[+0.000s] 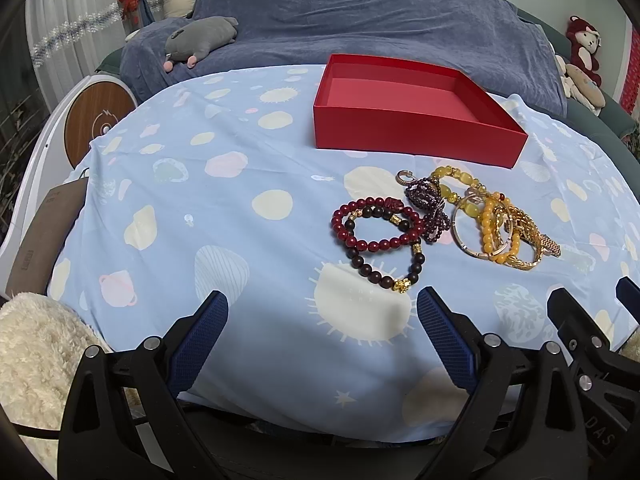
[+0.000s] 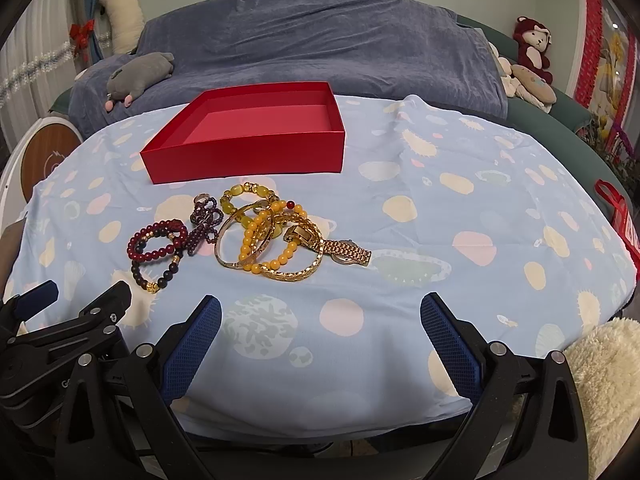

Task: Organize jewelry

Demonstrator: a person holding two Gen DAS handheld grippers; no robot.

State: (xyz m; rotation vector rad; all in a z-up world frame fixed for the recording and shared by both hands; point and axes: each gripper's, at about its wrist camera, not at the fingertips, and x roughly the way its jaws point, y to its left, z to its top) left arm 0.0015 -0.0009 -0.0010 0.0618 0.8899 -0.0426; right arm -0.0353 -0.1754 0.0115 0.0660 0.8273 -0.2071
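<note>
1. On the blue patterned cloth (image 2: pixel 460 152), just in front of the empty red box (image 2: pixel 244 148), lies the jewelry pile (image 2: pixel 256 236): a dark red bead bracelet (image 1: pixel 376 224) overlapping a black bead bracelet (image 1: pixel 384 256) on one side, a purple bead strand (image 1: pixel 430 210) in the middle, and yellow bead bracelets, gold bangles and a gold watch (image 2: pixel 348 254) tangled on the other.
2. Both tools hang short of the pile, tilted downward. The left gripper (image 1: pixel 322 312) has its jaws spread wide with nothing between them; the right gripper (image 2: pixel 320 316) likewise, empty.
3. The likely first step is lifting one piece. Starting with an outlying piece, such as the black bracelet nearest the left gripper, would avoid dragging neighbours; pinch across the beads, not the cloth, which looks loose and could bunch.
4. The tangled gold group probably needs one tool to steady while the other pulls.
5. Beyond the cloth sits a sofa under a grey-blue cover (image 2: pixel 320 40), with a grey plush toy (image 2: pixel 138 74) and a red plush monkey (image 2: pixel 534 48).
</note>
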